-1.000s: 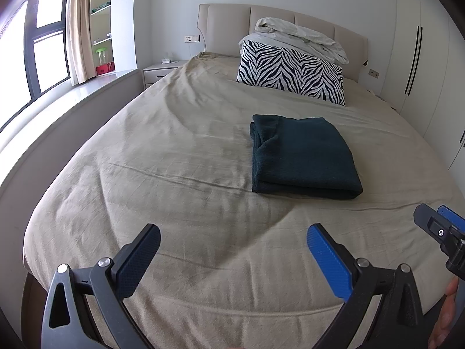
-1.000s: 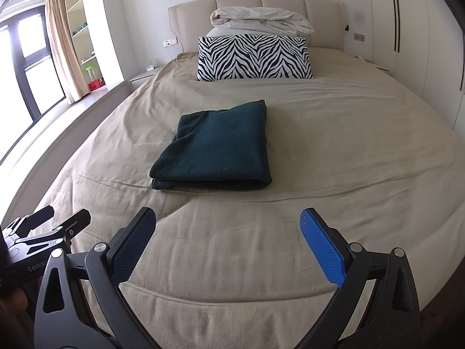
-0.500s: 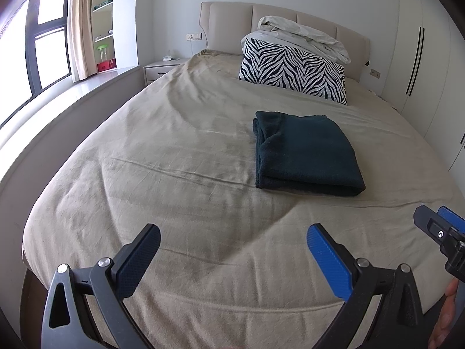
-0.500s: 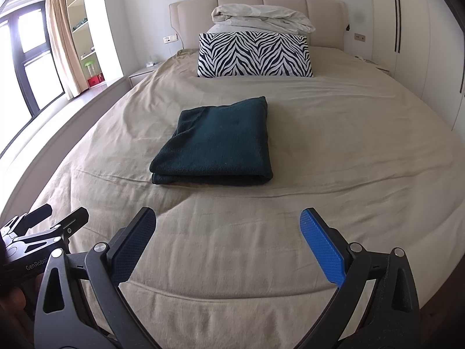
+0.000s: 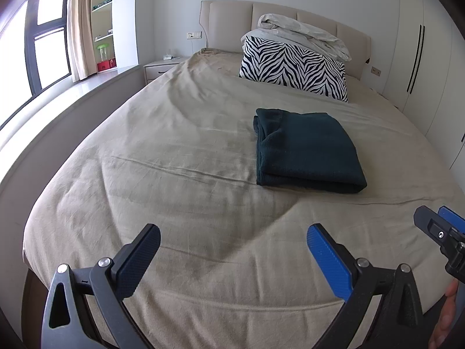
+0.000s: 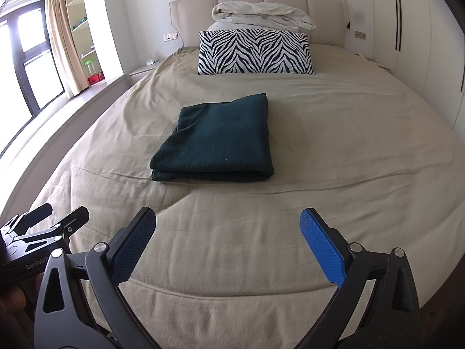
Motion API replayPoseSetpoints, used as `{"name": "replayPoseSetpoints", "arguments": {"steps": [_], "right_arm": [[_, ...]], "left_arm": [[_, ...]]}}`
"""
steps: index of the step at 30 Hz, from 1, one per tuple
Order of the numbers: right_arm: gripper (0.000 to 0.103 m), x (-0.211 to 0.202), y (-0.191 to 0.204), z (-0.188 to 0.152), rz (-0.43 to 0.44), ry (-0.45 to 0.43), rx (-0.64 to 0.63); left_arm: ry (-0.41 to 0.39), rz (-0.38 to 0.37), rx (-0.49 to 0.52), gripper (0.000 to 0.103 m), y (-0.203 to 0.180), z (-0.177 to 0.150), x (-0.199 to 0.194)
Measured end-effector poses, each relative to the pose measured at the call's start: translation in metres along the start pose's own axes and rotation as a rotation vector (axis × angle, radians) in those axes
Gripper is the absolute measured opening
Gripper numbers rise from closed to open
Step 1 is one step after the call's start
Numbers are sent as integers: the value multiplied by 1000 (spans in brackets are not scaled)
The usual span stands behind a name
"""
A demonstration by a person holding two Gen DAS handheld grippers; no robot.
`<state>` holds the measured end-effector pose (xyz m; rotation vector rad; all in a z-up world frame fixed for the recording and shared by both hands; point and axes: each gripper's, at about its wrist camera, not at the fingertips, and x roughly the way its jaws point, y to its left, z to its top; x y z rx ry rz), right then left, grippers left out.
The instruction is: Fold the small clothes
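A wide bed [image 6: 348, 157] under a wrinkled beige cover fills both views. A zebra-striped pillow [image 6: 255, 52] leans at its padded headboard [image 6: 191, 11], with a crumpled pale duvet [image 6: 261, 14] piled on top. A nightstand [image 5: 162, 65], shelves [image 5: 103, 14] and curtained window [image 5: 49, 37] stand left, white wardrobes [image 5: 421, 58] right.

My left gripper [image 5: 232, 257] and right gripper [image 6: 228, 242]: black frames, silver screws, blue textured pads [image 6: 321, 245]. White "GenRobot" lettering at 9 o'clock. Bare skin at 4 o'clock, left view.
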<state>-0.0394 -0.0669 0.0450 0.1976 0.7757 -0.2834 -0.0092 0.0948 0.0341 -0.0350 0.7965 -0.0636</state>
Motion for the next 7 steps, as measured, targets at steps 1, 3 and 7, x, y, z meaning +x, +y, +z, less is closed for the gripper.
{"name": "replayPoseSetpoints", "arguments": {"steps": [1, 3, 7], "right_arm": [[101, 0, 0, 0, -1, 0, 0], [101, 0, 0, -1, 0, 1, 1], [101, 0, -2, -2, 2, 4, 7]], "left_arm": [[1, 0, 0, 103, 1, -1, 0], [-1, 1, 3, 103, -1, 0, 0], [-3, 1, 14, 103, -4, 1, 0]]}}
